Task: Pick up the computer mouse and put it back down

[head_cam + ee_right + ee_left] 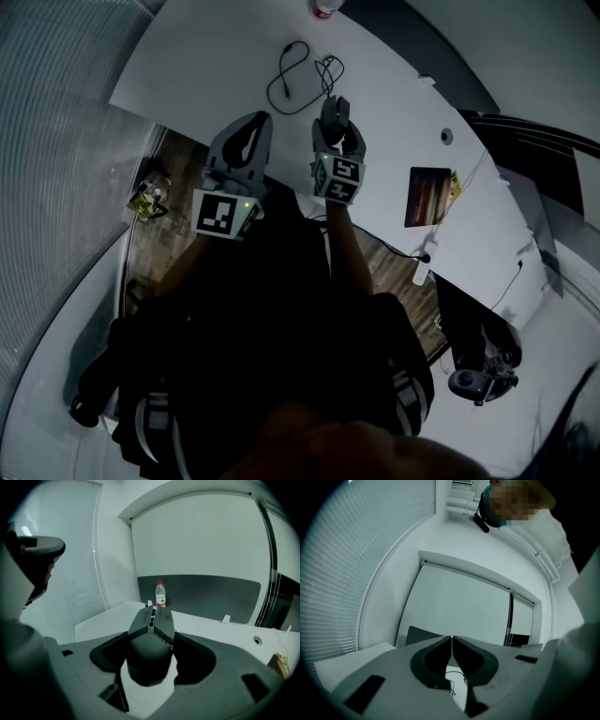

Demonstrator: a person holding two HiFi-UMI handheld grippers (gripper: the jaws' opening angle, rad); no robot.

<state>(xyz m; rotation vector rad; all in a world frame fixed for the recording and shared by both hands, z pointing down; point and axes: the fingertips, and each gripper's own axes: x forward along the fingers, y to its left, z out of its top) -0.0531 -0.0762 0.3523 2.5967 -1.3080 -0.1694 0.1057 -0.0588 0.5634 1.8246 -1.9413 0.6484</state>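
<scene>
Shows a dark computer mouse (149, 648) clamped in the right gripper (336, 117) over the white desk (234, 47), jaws pressing on both its sides, nose pointing toward the desk's far edge. Places the left gripper (452, 639) at the desk's near edge, jaws pinched together on nothing. Includes a looped black cable (330, 67) lying mid-desk and a water bottle (160, 594) upright at the desk's far edge.

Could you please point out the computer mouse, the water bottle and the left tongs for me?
computer mouse (149, 644): right gripper view, on its dark rounded back.
water bottle (160, 596): right gripper view, on its clear body below the red cap.
left tongs (452, 638): left gripper view, where the closed tips meet.
</scene>
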